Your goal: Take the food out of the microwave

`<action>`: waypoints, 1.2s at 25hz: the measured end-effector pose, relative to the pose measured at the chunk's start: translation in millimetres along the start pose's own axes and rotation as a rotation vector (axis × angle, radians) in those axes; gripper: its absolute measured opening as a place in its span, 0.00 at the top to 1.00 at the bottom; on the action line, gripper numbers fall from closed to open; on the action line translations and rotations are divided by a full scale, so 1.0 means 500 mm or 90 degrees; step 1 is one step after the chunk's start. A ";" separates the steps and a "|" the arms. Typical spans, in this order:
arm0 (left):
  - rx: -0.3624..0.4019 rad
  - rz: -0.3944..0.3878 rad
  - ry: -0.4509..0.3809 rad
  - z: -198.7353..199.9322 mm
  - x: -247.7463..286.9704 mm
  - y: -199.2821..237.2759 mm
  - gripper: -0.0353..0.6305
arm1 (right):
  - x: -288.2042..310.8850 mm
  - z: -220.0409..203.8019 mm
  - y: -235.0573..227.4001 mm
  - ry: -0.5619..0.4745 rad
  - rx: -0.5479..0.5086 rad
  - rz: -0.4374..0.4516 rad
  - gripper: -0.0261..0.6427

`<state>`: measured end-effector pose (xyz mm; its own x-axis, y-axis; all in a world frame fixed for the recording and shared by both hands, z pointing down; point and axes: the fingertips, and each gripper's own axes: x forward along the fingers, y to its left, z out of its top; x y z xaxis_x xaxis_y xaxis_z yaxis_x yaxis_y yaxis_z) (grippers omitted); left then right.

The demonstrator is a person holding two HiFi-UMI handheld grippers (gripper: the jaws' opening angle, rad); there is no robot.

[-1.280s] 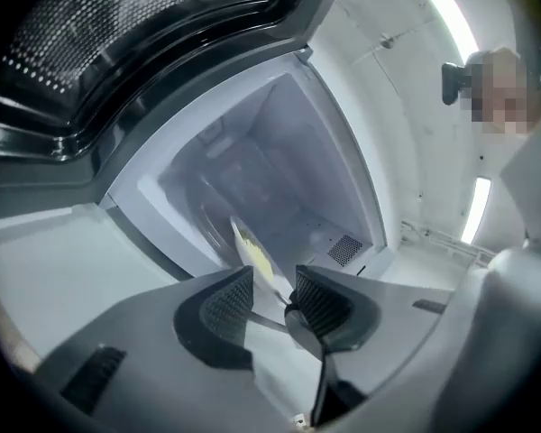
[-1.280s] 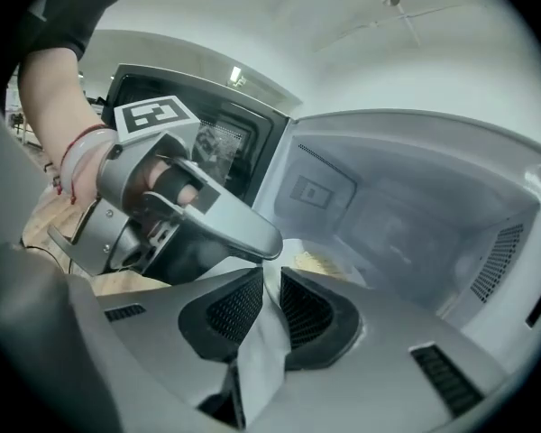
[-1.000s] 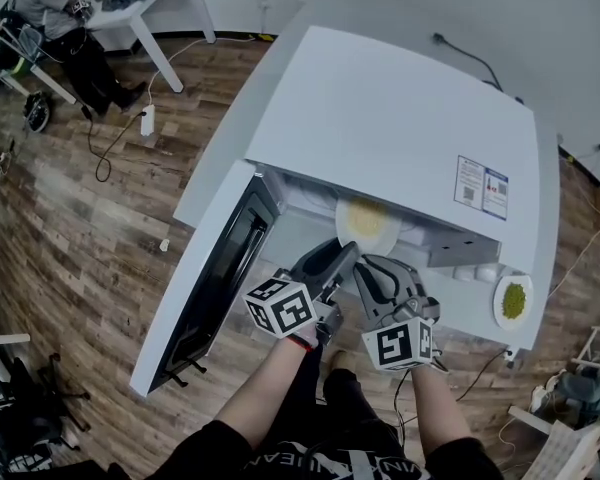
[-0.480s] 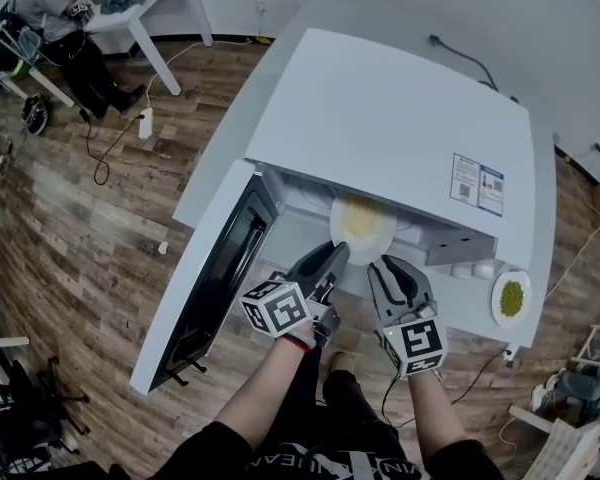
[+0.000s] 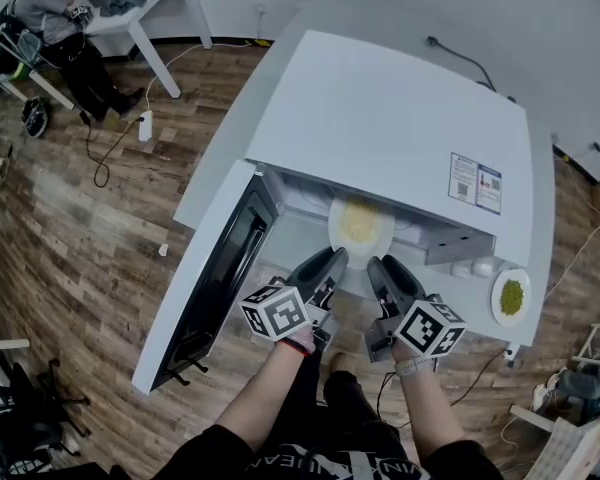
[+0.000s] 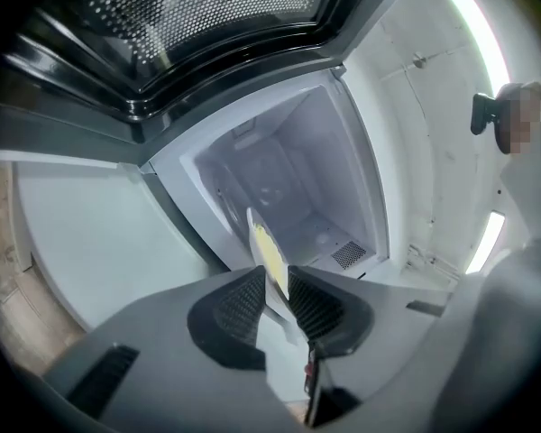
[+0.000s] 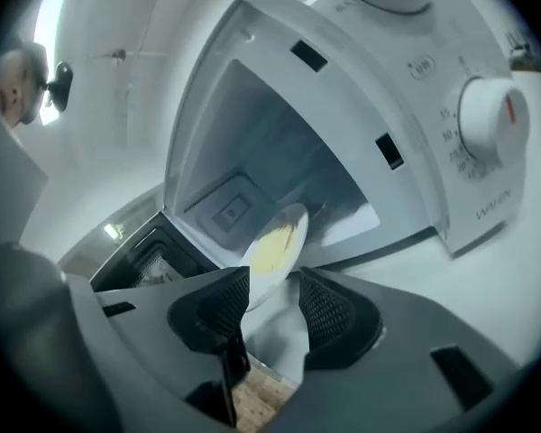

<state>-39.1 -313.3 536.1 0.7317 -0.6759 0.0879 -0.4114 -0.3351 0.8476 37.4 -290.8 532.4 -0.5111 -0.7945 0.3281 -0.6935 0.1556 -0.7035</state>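
Observation:
The white microwave stands with its door swung open to the left. A white plate of yellow food sits at the mouth of the cavity. My left gripper is closing on the plate's near rim. In the left gripper view the plate shows edge-on, pinched between the pads of that gripper. My right gripper is beside it, and its jaws are opening. In the right gripper view the plate reaches between the wide jaws of that gripper, and the pads are not pressing on it.
A small plate with green food lies on the white table right of the microwave. The timer dial is on the front panel at the right. A person sits at a desk far off at the top left.
The right gripper has rolled so that its marker cube faces right, and its jaws have spread wide. The left jaws have narrowed onto the plate rim. The plate has shifted slightly left.

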 end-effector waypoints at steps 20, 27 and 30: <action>-0.017 -0.018 0.015 -0.026 -0.021 -0.009 0.87 | 0.048 -0.029 -0.008 -0.018 0.219 0.030 0.75; -0.007 -0.020 0.017 -0.029 -0.019 -0.004 0.86 | 0.040 -0.025 -0.023 -0.038 0.271 0.040 0.86; 0.004 -0.016 0.020 -0.029 -0.016 -0.003 0.85 | 0.038 -0.024 -0.022 -0.049 0.294 0.053 0.87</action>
<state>-36.4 -297.6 541.6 0.7584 -0.6465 0.0834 -0.3964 -0.3558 0.8463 29.6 -300.6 553.9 -0.5041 -0.8341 0.2238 -0.3453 -0.0429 -0.9375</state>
